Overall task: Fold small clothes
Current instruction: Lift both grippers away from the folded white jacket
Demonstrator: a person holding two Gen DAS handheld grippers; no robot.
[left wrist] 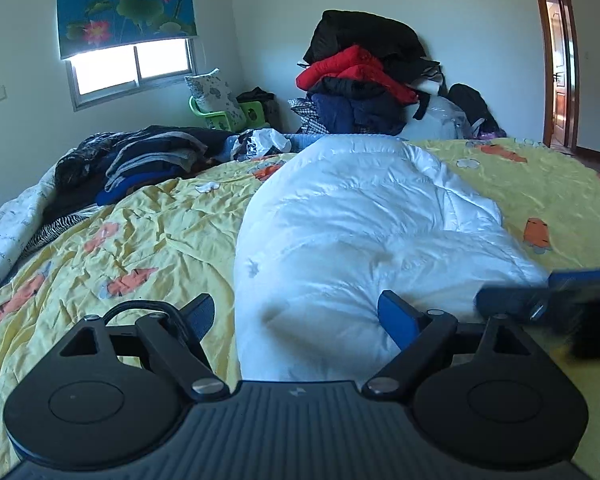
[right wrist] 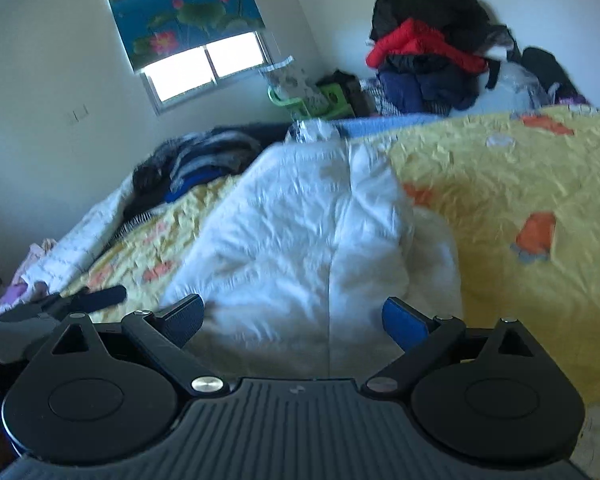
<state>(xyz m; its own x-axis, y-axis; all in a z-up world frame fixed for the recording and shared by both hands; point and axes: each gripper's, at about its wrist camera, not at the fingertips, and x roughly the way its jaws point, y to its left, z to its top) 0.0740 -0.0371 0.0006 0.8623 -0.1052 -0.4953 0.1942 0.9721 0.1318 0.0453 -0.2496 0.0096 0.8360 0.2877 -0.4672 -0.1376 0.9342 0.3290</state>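
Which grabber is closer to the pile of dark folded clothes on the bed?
Left. The dark folded clothes lie ahead-left of the left gripper; the right gripper sits farther right, across the white padded garment.

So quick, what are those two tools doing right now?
Left tool: open, holding nothing, white garment ahead.
Right tool: open, holding nothing, over the same garment.

Home bedroom: bed with yellow carrot-print quilt (left wrist: 160, 216), clothes heap (left wrist: 364, 76), window blind (left wrist: 124, 4).
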